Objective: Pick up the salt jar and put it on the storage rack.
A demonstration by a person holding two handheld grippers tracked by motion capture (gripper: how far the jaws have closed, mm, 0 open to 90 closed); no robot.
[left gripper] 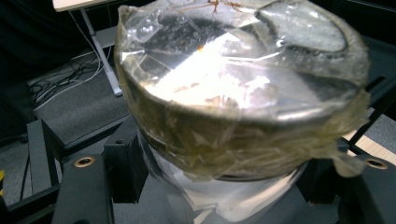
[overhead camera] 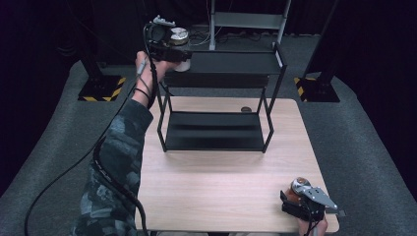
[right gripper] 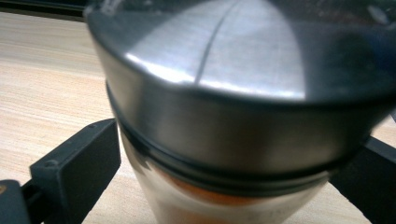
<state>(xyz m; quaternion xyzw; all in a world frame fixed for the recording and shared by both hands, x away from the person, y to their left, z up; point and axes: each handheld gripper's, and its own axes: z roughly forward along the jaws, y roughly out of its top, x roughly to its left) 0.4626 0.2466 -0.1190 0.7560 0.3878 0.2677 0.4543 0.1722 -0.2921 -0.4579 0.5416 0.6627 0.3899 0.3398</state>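
While our left tool (overhead camera: 172, 46) is raised at the far left of the high view, its jaws sit either side of a clear jar (left gripper: 224, 186) w/ a metal lid (left gripper: 243, 74) wrapped in crinkled clear tape; the jaws press the jar's sides just below the lid, so we read it as clamped on that jar. In the high view the taped jar (overhead camera: 180, 39) is held at the left end of the rack's top shelf (overhead camera: 231, 63), approx level w/ it; we can't tell if the base touches the shelf. Our left hand (overhead camera: 156, 66) grips the tool from behind, camo sleeve (overhead camera: 115, 162) running down to the bottom edge, black cable (overhead camera: 74, 164) trailing off the desk to the left.

Our right tool (overhead camera: 300, 199) is low at the near right corner of the desk (overhead camera: 221, 187). Its jaws flank a second jar (right gripper: 201, 200) w/ a plain brushed-steel lid (right gripper: 243, 70) & orange contents; both jaws touch the glass under the lid, so it's closed on this jar. The jar is over the wood top; contact w/ it can't be made out.

Between the two, a black two-tier metal rack (overhead camera: 219, 105) stands on the far half of the desk, lower shelf (overhead camera: 215, 130) bare. A small dark round thing (overhead camera: 246, 109) lies on the desk behind the rack, right of centre. Beyond are grey carpet (overhead camera: 364, 147) & black stand bases w/ yellow hazard stripes (overhead camera: 101, 91).
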